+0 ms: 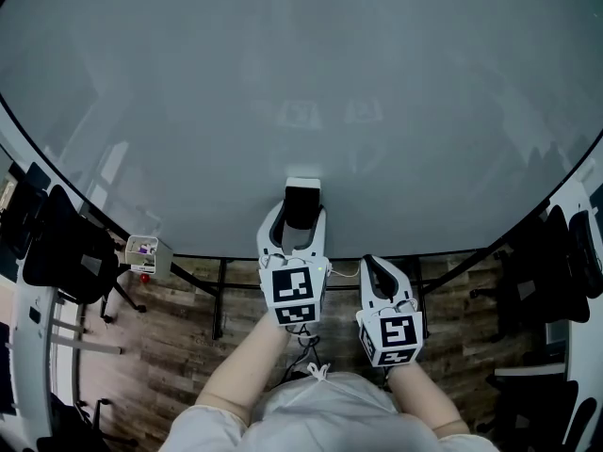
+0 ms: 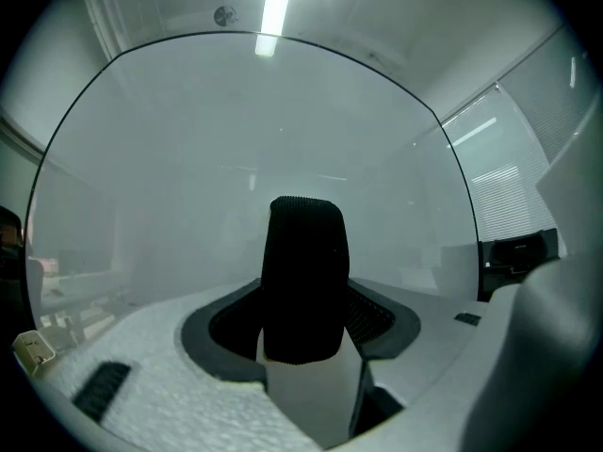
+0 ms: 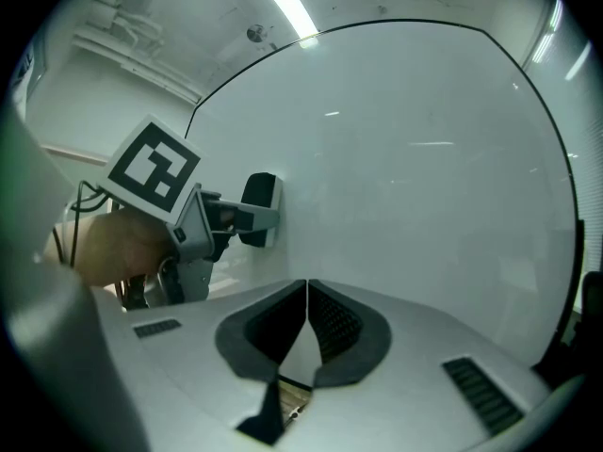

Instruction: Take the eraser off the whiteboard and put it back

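The black eraser [image 1: 303, 205] with a white backing sits between the jaws of my left gripper [image 1: 301, 218], which is shut on it. The eraser is held up at the lower edge of the large whiteboard [image 1: 301, 83]. In the left gripper view the eraser [image 2: 303, 281] stands upright between the dark pads and fills the middle. From the right gripper view, the eraser [image 3: 260, 201] has its white side at the board [image 3: 424, 158]; I cannot tell whether it touches. My right gripper [image 1: 377, 271] hangs lower and to the right, shut and empty [image 3: 307, 295].
Black chairs stand at the left [image 1: 57, 243] and at the right [image 1: 556, 262]. A small white box [image 1: 146, 250] sits near the board's lower left edge. The board's dark stand legs [image 1: 221, 299] run over the wooden floor below.
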Available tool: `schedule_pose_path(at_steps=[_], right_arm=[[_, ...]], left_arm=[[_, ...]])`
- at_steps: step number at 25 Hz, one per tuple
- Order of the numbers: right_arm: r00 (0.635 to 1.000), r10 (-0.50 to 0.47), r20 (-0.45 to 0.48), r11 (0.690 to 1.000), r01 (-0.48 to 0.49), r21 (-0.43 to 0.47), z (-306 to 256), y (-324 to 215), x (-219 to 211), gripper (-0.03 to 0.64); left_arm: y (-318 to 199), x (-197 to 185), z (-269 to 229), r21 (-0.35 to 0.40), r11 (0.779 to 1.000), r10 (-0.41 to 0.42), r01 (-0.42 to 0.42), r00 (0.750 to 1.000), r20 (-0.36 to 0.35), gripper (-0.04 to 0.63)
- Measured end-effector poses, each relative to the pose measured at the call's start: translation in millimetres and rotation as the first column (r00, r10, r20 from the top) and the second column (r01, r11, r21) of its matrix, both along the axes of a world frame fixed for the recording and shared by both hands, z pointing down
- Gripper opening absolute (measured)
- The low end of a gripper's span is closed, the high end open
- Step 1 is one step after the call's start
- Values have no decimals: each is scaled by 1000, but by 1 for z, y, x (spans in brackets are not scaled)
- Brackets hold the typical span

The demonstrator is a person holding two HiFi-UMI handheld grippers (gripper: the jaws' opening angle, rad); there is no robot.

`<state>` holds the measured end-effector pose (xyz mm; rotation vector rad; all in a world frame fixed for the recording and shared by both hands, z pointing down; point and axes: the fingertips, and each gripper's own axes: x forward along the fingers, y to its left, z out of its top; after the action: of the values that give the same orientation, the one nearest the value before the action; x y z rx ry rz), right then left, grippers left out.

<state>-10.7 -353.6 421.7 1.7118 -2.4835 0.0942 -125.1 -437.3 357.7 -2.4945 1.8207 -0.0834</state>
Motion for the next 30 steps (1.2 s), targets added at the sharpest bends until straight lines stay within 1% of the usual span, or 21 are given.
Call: schedule_pose_path(at_steps=[3,10,17,21,25,28,30], right_arm=[[1000,-1,2,1000,1,-8,3,-1,2,28],[1000,-5,-2,1000,5,-11,6,-3,0,28],[1000,-18,7,1000,18,-1,1,3,-3,28],[998,-36,55,999,37,-14,-1,7,-7,28],[998,-41,56,999,41,-6,-3,10,-9,28],[998,-43,51,999,43,-3,-3,12,-11,28],[998,-47,49,999,47,-5,-2,15,-13,28]], left_arm=[[-2,2,1,-7,1000,-3,3,1000,-3,252],[-5,0,2,4,1000,-21,21,1000,8,253],[0,0,1,-4,1000,-15,15,1000,-20,253],[15,-3,-4,16,1000,-11,12,999,-35,253],[37,-5,-2,24,1000,3,-2,1000,-20,253],[55,-4,11,6,1000,24,-24,1000,3,252],[67,-1,24,-28,998,48,-47,999,15,252]])
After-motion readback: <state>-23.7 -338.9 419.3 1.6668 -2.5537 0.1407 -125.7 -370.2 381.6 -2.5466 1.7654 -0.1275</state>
